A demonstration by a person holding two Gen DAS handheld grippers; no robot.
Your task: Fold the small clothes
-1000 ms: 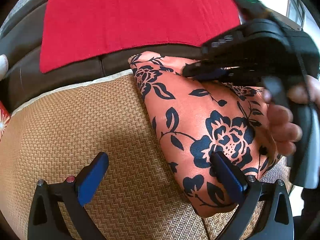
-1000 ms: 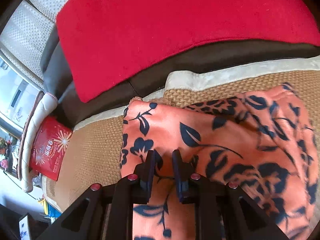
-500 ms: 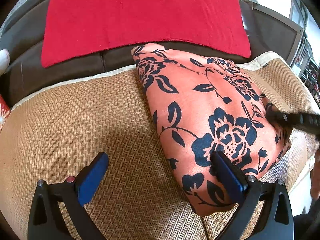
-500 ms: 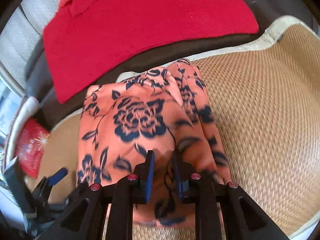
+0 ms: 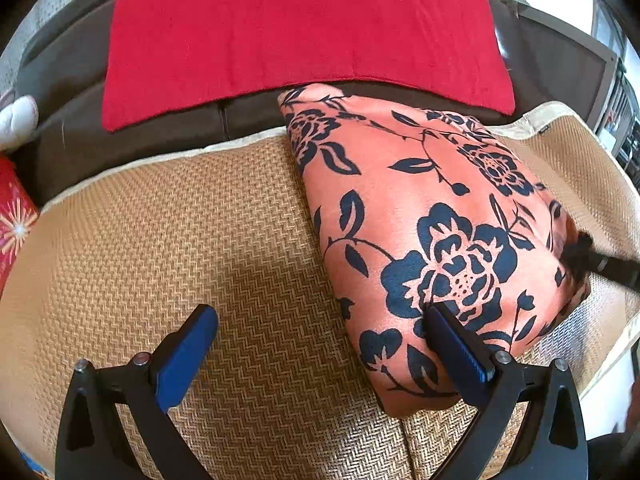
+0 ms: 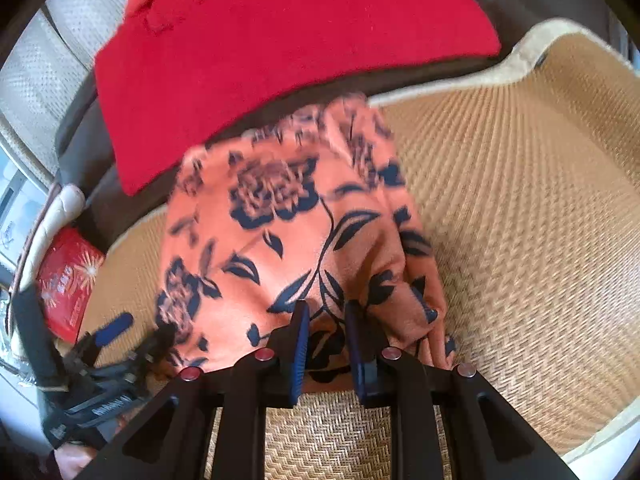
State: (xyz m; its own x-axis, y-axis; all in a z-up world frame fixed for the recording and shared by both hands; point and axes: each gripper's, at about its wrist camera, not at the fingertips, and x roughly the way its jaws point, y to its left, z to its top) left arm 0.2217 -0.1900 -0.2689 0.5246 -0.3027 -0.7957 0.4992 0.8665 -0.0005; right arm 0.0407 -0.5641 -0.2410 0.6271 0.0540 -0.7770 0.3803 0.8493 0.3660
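An orange garment (image 5: 432, 224) printed with dark navy roses and leaves lies folded into a plump, soft-edged packet on a woven straw mat (image 5: 180, 240), its smooth, slightly glossy cloth set against the mat's coarse herringbone weave. The garment's far corner reaches over the mat's pale cream border onto the dark brown sofa seat (image 5: 76, 148). Behind it a flat, felt-like red cloth (image 5: 296, 28) drapes over the sofa.

The left gripper (image 5: 320, 344) stands spread wide and holds nothing; one blue ribbed pad hovers over bare mat, the other over the garment's near edge, whether touching I cannot tell. The right gripper (image 6: 326, 344) is nipped close on a bunched fold at the garment's edge, fabric wrinkling up between its blue pads. A red printed packet (image 6: 68, 280) lies off the mat's side.
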